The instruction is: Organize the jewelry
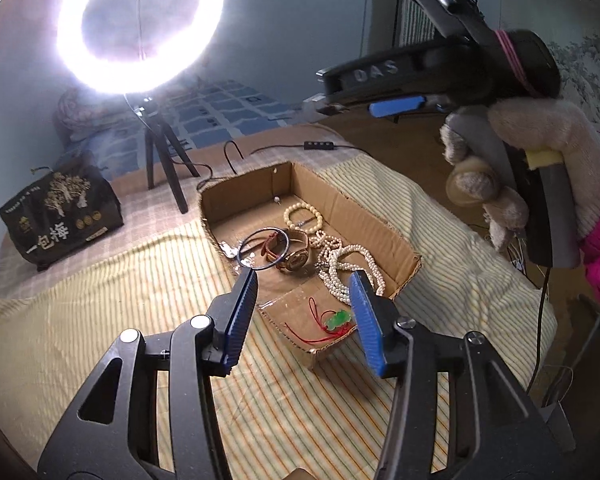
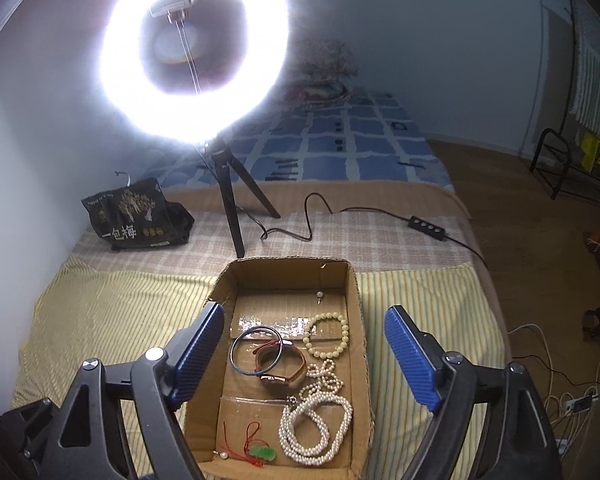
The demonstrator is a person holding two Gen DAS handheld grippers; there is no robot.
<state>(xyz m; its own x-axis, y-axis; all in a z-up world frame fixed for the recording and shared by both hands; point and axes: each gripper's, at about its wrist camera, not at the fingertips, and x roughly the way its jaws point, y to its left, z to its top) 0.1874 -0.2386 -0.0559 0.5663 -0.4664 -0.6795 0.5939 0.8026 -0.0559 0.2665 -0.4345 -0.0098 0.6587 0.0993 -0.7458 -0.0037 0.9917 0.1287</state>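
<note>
An open cardboard box [image 1: 380, 216] [image 2: 356, 280] lies on a yellow striped cloth [image 1: 100, 300]. Inside it are a coiled pearl necklace [image 1: 340, 276] [image 2: 316, 428], a cream bead bracelet [image 1: 300, 216] [image 2: 326, 336], a brown-strapped watch [image 1: 296, 254] [image 2: 280, 368], a dark bangle [image 1: 260, 269] [image 2: 233, 354] and a green pendant on red cord [image 1: 338, 317] [image 2: 262, 453]. My left gripper [image 1: 304, 308] hangs open above the box's near end, holding nothing. My right gripper [image 2: 304, 354] is spread wide above the box, also empty. A gloved hand [image 1: 540, 160] carries the right tool.
A lit ring light [image 1: 140, 28] [image 2: 192, 52] on a tripod stands behind the box. A black printed bag [image 1: 60, 216] [image 2: 136, 216] sits at back left. A cable with an inline switch [image 2: 426, 226] trails right. The bed's edge drops to a wooden floor at right.
</note>
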